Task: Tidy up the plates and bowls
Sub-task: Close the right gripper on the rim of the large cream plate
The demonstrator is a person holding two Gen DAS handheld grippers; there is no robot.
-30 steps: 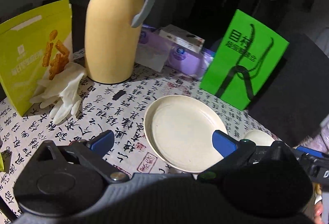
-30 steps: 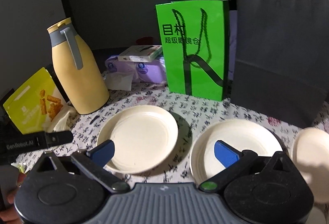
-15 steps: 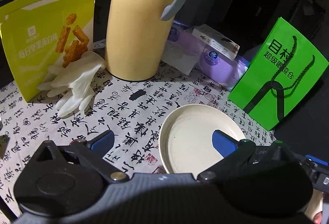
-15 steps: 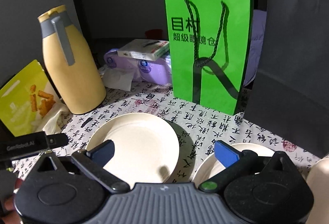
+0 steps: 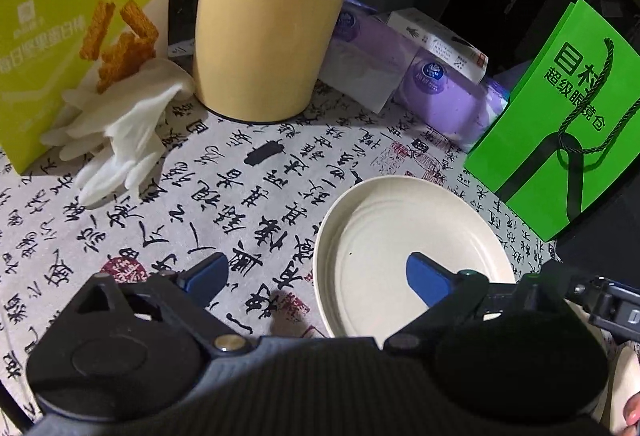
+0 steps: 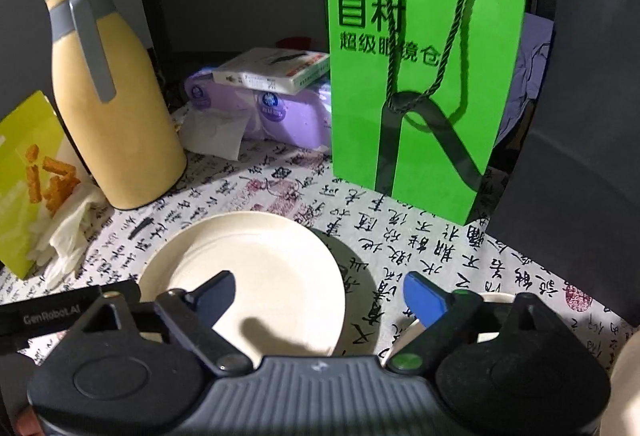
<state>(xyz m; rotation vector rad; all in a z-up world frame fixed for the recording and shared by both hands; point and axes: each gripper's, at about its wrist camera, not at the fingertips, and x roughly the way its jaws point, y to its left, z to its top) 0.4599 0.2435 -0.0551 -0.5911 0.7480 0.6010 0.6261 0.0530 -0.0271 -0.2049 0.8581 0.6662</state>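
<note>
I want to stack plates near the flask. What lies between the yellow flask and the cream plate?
Only bare printed tablecloth separates the yellow flask from the cream plate; the left wrist view shows it best.

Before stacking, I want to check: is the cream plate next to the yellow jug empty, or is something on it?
Empty. The cream plate shows only bare surface and shadow in both views.

Both wrist cameras look forward and steeply down along their tool fingers, close above the worktop [image 5: 248, 196]. The left view sits left of the cream plate [image 5: 408, 248], the right view just to its right. Both share this plate, the yellow jug [image 6: 116, 124] and the green bag [image 6: 424, 76].
</note>
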